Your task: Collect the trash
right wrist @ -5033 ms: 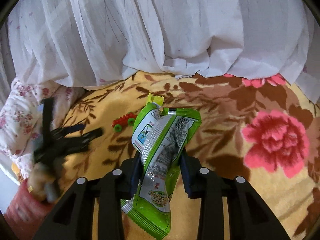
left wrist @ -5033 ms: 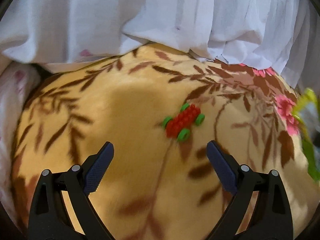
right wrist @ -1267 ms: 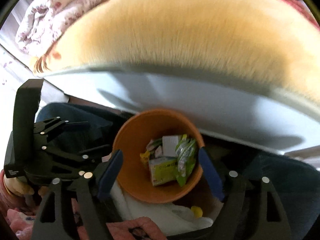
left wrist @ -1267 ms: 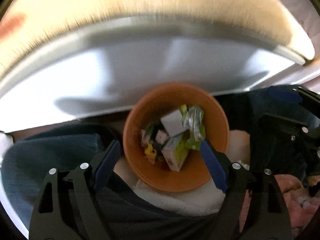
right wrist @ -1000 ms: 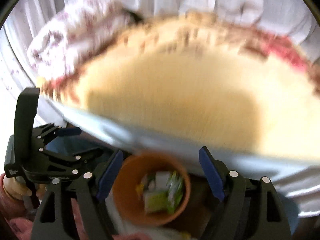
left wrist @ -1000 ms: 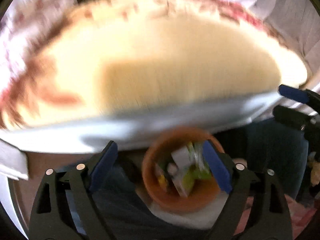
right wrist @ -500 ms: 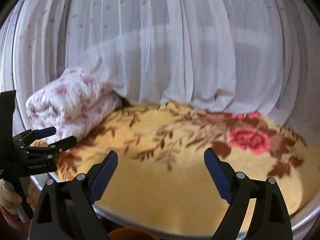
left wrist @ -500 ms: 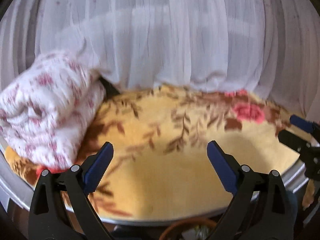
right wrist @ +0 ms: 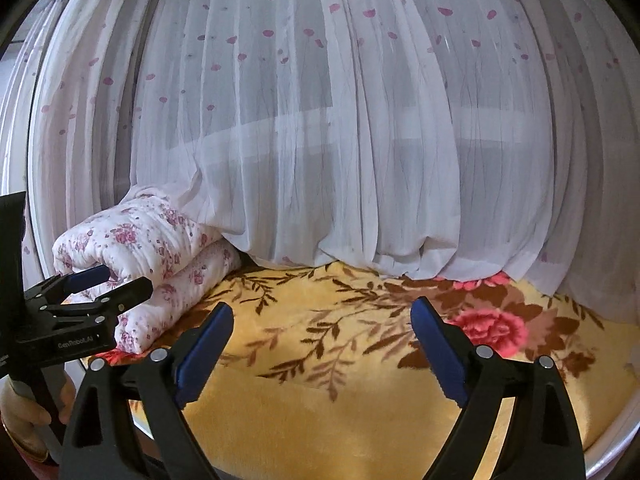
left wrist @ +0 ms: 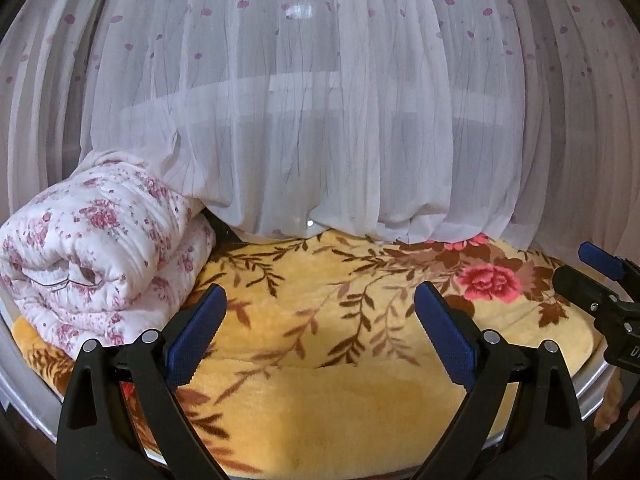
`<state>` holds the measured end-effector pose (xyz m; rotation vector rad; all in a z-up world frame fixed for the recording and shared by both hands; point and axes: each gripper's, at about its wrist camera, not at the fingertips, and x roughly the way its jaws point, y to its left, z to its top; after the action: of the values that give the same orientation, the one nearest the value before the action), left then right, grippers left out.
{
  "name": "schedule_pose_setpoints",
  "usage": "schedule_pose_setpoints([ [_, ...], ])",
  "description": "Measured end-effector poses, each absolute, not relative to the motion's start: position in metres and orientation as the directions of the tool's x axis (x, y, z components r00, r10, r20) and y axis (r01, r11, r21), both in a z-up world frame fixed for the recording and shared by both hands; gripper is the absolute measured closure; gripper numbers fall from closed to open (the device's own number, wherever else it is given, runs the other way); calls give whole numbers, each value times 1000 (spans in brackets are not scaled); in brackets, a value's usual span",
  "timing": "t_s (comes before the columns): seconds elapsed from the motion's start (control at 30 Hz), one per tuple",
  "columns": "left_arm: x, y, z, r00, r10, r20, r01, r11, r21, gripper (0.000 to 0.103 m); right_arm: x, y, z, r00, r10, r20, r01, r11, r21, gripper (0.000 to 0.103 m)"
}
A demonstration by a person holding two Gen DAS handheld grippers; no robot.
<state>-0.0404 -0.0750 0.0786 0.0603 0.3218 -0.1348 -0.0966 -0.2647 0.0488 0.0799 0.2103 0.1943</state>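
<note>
Both grippers are held side by side above the near edge of a round bed, pointing almost level, tipped slightly down across a yellow floral blanket [left wrist: 320,400] toward a sheer white curtain [left wrist: 320,120] dotted with small pink petals. The left gripper [left wrist: 320,320] has its blue-padded jaws spread wide with nothing between them; only blanket shows in the gap. The right gripper [right wrist: 322,332] is likewise empty, its jaws wide and still opening. In the left wrist view the right gripper juts in from the right edge; in the right wrist view the left gripper shows at the left edge, with part of the person's hand [right wrist: 24,408] wrapped round its handle at the lower left corner. A folded white quilt [left wrist: 100,252] with pink flowers lies on the left side of the bed, against the curtain's hem. No trash is visible on the blanket in either view, and no bin is in view.
</note>
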Motion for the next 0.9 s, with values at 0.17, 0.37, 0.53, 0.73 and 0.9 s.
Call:
schedule_pose_setpoints([
  [0.17, -44, -75, 82, 944, -122, -308, 140, 990, 37, 11, -98, -263, 50, 960, 201, -197, -186, 978, 94, 14],
  [0.37, -45, -74, 84, 945, -125, -302, 141, 989, 32, 11, -99, -264, 52, 960, 201, -194, -186, 978, 91, 14],
  [0.53, -46, -76, 86, 946, -125, -298, 142, 989, 34, 11, -99, -264, 52, 960, 199, -194, -185, 979, 90, 14],
  [0.73, -47, -76, 86, 947, -125, -297, 141, 989, 34, 11, -98, -266, 56, 961, 204, -189, -190, 978, 89, 14],
  [0.9, -47, -77, 87, 947, -123, -296, 140, 990, 35, 11, -98, -266, 56, 960, 207, -190, -193, 977, 89, 14],
])
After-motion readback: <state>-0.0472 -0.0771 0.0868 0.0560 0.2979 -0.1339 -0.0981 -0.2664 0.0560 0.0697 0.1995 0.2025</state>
